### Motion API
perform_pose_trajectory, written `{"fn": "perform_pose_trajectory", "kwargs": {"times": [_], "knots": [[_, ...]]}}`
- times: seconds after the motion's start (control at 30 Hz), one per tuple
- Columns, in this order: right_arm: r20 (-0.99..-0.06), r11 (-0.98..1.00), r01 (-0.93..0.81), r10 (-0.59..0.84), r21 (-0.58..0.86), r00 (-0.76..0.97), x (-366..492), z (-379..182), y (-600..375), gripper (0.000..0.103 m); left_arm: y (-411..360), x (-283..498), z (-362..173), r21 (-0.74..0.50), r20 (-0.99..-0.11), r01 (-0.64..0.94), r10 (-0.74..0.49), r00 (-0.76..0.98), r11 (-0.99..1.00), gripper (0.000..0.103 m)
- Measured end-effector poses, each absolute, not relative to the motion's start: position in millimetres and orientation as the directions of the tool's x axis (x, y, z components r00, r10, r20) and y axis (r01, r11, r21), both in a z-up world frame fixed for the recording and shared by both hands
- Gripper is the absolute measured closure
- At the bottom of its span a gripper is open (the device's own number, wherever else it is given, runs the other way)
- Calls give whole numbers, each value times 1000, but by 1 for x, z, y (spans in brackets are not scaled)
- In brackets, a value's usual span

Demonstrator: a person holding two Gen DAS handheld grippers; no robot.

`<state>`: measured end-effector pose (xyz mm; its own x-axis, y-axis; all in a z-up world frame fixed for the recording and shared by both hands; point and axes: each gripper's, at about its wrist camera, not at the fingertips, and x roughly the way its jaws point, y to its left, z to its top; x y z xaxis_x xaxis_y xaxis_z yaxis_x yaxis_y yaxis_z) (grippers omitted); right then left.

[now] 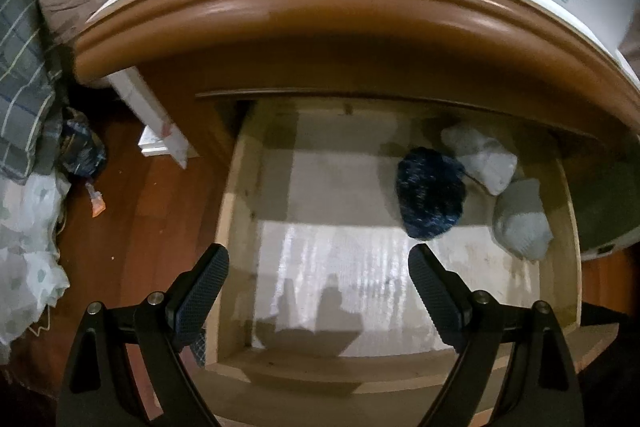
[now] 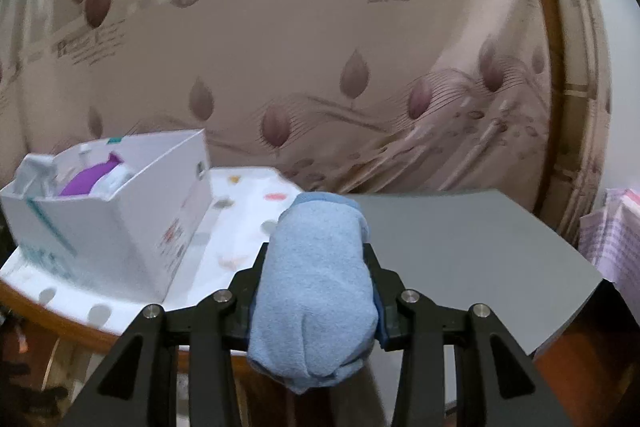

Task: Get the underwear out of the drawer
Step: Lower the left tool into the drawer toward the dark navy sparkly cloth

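Observation:
In the left wrist view the pulled-out wooden drawer lies below me. At its right side rest a rolled dark blue underwear and two pale grey rolls. My left gripper hangs open over the drawer's bare middle, nothing between its fingers. In the right wrist view my right gripper is shut on a rolled light blue underwear, held above the nightstand's top near a flat grey board.
A white shoe box holding a purple item sits on the dotted white cover of the nightstand. The brown nightstand edge overhangs the drawer. A patterned headboard stands behind. Bedding and small clutter lie on the wooden floor at left.

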<state>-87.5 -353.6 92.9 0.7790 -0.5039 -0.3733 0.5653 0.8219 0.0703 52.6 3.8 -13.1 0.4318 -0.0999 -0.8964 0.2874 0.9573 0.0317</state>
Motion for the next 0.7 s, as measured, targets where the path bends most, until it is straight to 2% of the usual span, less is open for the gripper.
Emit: {"fn": "perform_pose_trajectory", "kwargs": {"times": [0.13,0.27,0.4,0.43,0.57,0.7], "knots": [[-382,806,583,-511,96,770,-90,80,-364,62,-17,56,-17,-3,-918,318,-129,374,948,14],[-410,809,575,-486,123,772,-90,69,-371,62,-42,59,-37,-102,-960,307,-174,219,946,14],[-417,827,546,-454,131,787,-88,66,-371,62,-46,61,-60,-264,-959,129,-275,72,956,15],[-415,831,543,-455,120,788,-87,65,-368,62,-42,61,-66,-299,-952,42,-301,55,953,16],[-408,845,526,-447,100,796,-85,64,-360,62,-22,62,-79,-392,-920,-249,-381,91,886,20],[-421,853,507,-418,123,805,-84,62,-361,62,-38,71,-75,-370,-925,-182,-343,164,911,26]]}}
